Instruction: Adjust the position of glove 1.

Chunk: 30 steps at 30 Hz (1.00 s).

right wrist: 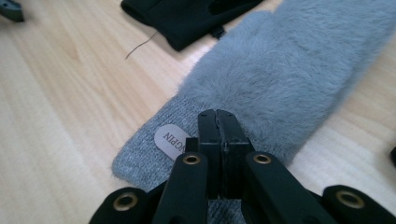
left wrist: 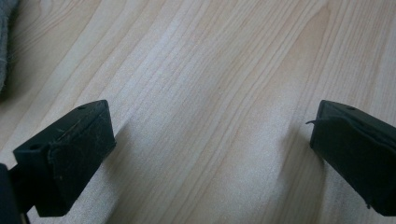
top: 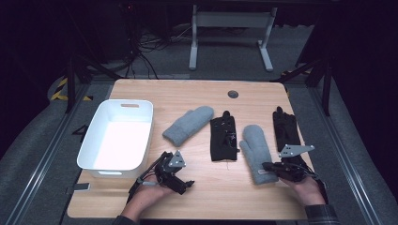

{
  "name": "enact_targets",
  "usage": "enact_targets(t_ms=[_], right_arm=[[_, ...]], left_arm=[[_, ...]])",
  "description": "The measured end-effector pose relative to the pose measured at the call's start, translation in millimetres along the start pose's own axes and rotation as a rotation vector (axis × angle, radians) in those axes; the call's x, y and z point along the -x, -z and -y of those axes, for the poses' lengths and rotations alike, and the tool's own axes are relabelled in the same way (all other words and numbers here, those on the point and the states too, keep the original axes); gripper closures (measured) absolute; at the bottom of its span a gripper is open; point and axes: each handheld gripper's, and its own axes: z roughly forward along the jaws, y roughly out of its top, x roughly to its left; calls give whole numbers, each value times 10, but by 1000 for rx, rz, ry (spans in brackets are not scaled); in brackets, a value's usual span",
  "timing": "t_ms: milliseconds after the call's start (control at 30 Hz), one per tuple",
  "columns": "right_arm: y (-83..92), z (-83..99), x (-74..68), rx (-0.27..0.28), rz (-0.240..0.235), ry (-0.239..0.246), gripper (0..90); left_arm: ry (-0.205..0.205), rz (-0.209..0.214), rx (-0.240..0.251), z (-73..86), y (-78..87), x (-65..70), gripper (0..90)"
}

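Right gripper view has the right gripper (right wrist: 218, 122) with jaws pressed together over the knitted cuff of a fluffy grey mitten (right wrist: 289, 79), beside its small label; whether fabric is pinched I cannot tell. That mitten lies on the pale wooden desk (top: 197, 93). The left gripper (left wrist: 212, 144) stands wide open, holding nothing.

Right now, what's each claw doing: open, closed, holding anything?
Left claw: open, nothing between the jaws, over bare table.
Right claw: closed, at the cuff of the grey mitten; a grip on it cannot be told.
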Motion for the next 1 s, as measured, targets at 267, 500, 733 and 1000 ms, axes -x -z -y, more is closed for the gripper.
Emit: enact_targets(t_ms=[267,500,733,1000], right_arm=[[133,36,-86,33,30,21,900],[215,154,183,7,96,-37,900],[124,268,164,-64,74,-25,900],[55,242,-53,-74,17,22,900]], left_arm=[[1,-2,2,1,-2,1,1],[0,0,-1,0,0,0,1],[1,-2,2,1,-2,1,1],[0,-1,2,1,-2,1,1]])
